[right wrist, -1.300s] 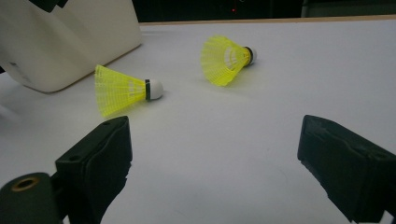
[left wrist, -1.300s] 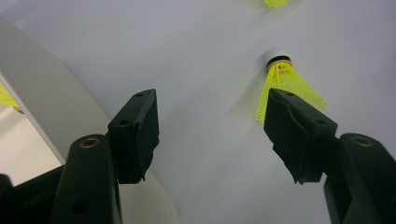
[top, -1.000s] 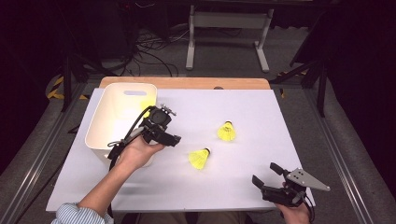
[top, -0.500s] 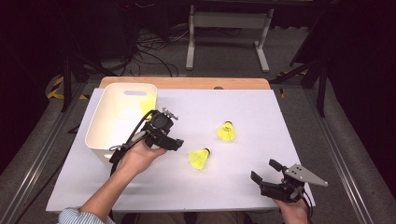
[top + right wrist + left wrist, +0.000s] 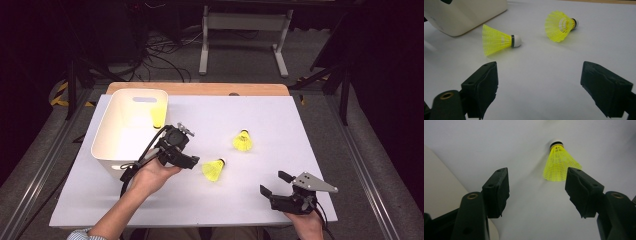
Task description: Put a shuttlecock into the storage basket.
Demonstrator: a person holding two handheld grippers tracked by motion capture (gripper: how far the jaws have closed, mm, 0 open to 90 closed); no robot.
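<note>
Two yellow shuttlecocks lie on the white table. The near shuttlecock [image 5: 214, 170] [image 5: 560, 165] [image 5: 499, 40] rests just right of my left gripper [image 5: 190, 148] [image 5: 535, 173], which is open and empty, the shuttlecock lying just past its right jaw. The far shuttlecock [image 5: 243, 141] [image 5: 559, 25] lies farther back and to the right. A third yellow shuttlecock [image 5: 158, 116] stands inside the white bin [image 5: 107, 161]. My right gripper [image 5: 274, 183] [image 5: 539, 68] hovers open at the table's front right; its jaws have just been closing a little, with nothing between them.
The white bin [image 5: 466, 12] [image 5: 439, 192] sits at the table's left, close behind my left hand. A wooden strip [image 5: 200, 88] borders the table's far edge. Bare white tabletop [image 5: 280, 120] lies between the shuttlecocks and the right edge.
My left gripper has drifted slightly down toward the near shuttlecock. The right gripper stays almost where it was. The shuttlecocks have not moved.
</note>
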